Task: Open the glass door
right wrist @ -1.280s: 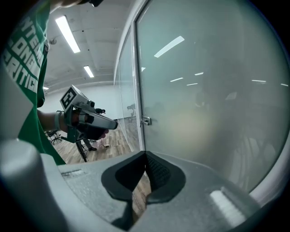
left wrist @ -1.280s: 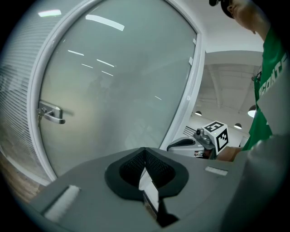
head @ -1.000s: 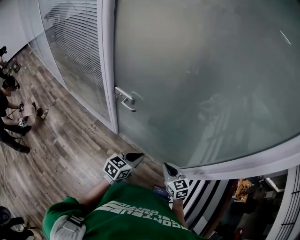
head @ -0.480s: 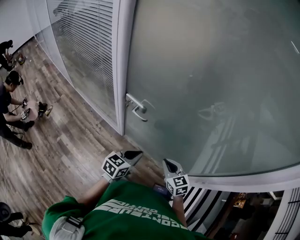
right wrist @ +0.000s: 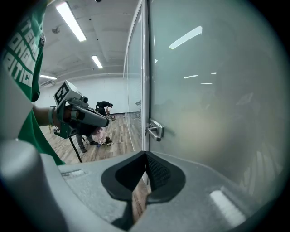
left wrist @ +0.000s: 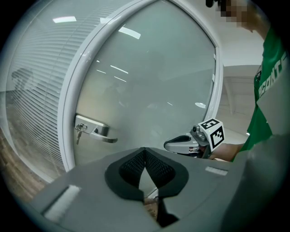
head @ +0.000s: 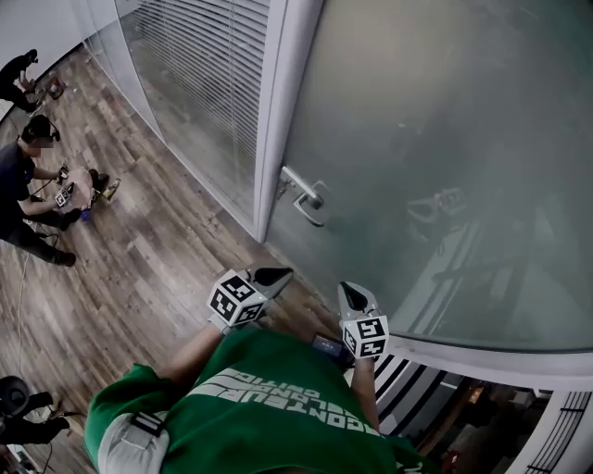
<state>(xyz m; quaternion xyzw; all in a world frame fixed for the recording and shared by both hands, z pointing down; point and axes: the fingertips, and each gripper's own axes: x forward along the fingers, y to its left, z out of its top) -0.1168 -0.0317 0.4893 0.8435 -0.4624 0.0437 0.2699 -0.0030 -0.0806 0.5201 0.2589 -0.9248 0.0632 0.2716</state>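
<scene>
1. A glass partition with horizontal blinds [head: 199,74], set in a white frame, closes one side of the room.
2. A wood-plank floor [head: 139,268] of mixed brown and grey boards runs from the partition's foot.
3. A plain white wall [head: 32,23] stands past the partition's far end.
4. Well away from the partition, a person [head: 20,190] crouches over small gear on the boards.
5. On the partition's open side, long ceiling strip lights [right wrist: 72,20] glow overhead.

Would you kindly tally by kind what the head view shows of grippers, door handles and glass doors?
grippers: 2, the left gripper and the right gripper
door handle: 1
glass door: 1
total: 4
</scene>
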